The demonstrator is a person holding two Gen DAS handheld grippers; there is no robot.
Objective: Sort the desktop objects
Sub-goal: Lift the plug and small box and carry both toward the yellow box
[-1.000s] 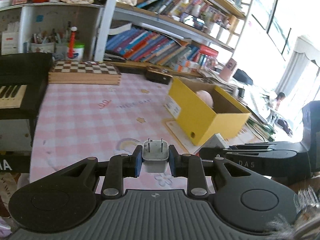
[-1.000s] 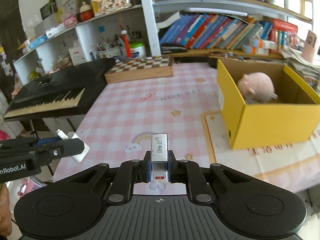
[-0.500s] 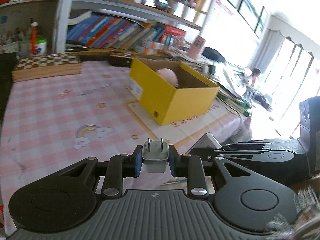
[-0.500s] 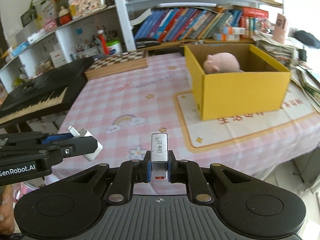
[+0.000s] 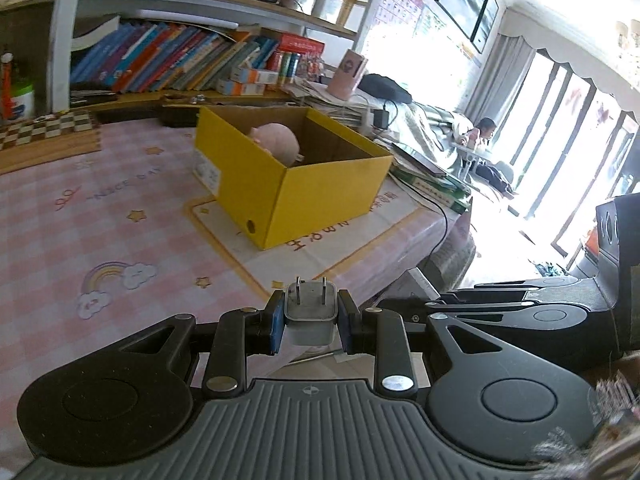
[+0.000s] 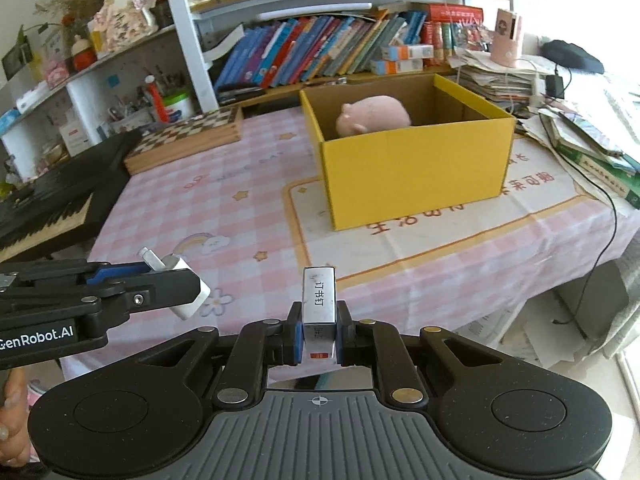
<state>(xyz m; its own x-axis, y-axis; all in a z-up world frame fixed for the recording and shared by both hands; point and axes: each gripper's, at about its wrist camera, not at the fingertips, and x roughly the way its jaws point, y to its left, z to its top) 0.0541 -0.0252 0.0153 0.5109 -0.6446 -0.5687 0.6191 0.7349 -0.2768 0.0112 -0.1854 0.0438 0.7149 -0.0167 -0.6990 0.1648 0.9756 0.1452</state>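
Left gripper [image 5: 311, 320] clamped on a white two-prong plug adapter [image 5: 309, 312], prongs up, at lower centre. Right gripper [image 6: 318, 336] clamped on a small silver staple box [image 6: 319, 304] — lower centre. Open yellow cardboard box [image 6: 412, 168], upper right, holds a pink plush pig [image 6: 374, 115] — pink checked tablecloth [image 6: 224, 200] beneath.

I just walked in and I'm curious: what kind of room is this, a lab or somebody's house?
Most likely a lived-in home room, a study or family room. Crowded bookshelves line the wall, a pink checked tablecloth with rainbows covers the table, and a keyboard piano and a chessboard sit nearby.
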